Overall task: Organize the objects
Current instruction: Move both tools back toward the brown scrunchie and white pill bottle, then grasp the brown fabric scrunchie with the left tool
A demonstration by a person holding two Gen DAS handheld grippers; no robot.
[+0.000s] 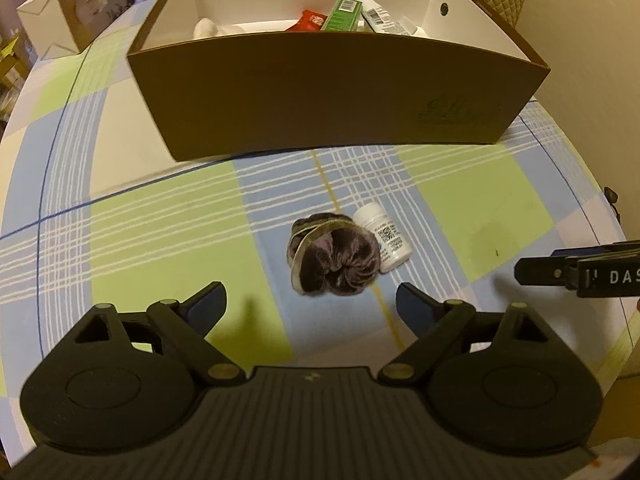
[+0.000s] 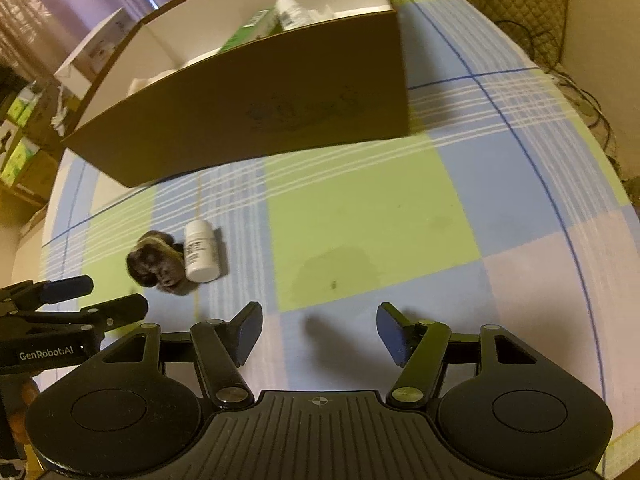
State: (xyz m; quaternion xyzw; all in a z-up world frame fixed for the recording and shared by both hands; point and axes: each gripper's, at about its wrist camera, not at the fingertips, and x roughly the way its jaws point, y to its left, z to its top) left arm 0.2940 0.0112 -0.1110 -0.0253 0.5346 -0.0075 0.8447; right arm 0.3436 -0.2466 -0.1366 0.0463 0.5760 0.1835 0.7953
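- Scrunchie [image 1: 334, 256], dark velvet: lies on the checked bench [image 1: 160, 220], centre of the left wrist frame, straight ahead of the left gripper [image 1: 311, 304], between the lines of its jaws.
- White bottle [image 1: 384, 236]: on its side, touching the scrunchie's right edge, long axis running from upper left to lower right.
- Brown box [image 1: 320, 96]: upper frame, beyond both, already holding items.
- Left gripper: jaws spread, empty; judged nearer.
- Right gripper [image 2: 318, 334]: jaws spread, empty; both items sit left of centre in its frame.
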